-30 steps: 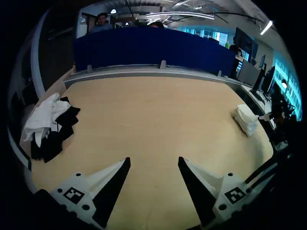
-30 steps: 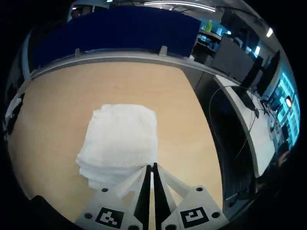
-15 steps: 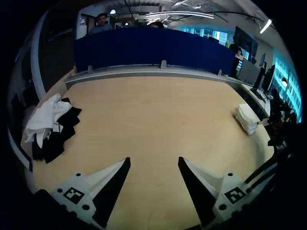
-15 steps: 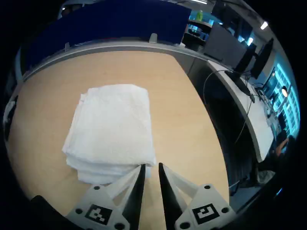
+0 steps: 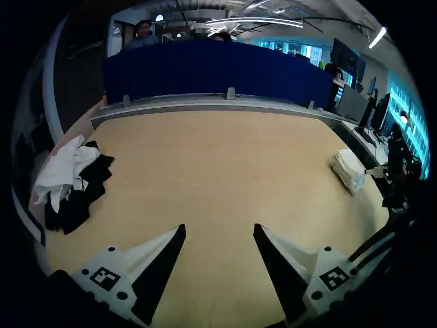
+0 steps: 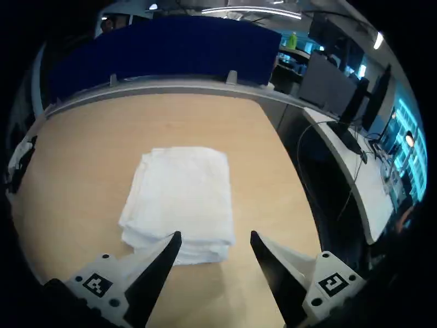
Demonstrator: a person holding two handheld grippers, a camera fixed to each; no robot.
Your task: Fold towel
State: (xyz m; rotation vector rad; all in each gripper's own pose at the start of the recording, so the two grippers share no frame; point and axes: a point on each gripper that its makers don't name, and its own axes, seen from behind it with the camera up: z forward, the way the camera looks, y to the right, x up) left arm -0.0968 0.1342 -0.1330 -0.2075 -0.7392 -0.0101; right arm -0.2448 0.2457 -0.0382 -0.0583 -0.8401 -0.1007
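The right claw (image 6: 214, 235) stands wide apart and holds nothing, its two white fingers with black inner faces reaching over the pale wooden bench (image 6: 76, 180). Just past its tips lies the towel (image 6: 183, 188), white and folded into a thick, squared stack, flat on the bench near the right-hand edge; its near edge sits in the gap between the fingers, and whether the left finger brushes it cannot be told. The left claw (image 5: 218, 226) is likewise spread open and empty, hovering over a bare stretch of the same bench, well apart from the towel, which in the left gripper view shows small at the far right edge of the wood. Off to the left of that view a loose heap of clothes (image 5: 71, 180), white cloth lying over black, rests near the bench's left edge. Across the back of the bench runs a grey rail, and behind it stands a blue screen (image 5: 218, 71). Beyond the screen's top left corner a person (image 5: 143, 31) can be seen. To the right of the bench, a side desk (image 6: 349, 164) carries dark monitors (image 6: 371, 104) and trailing cables, and a green bottle (image 6: 293, 39) stands farther back.
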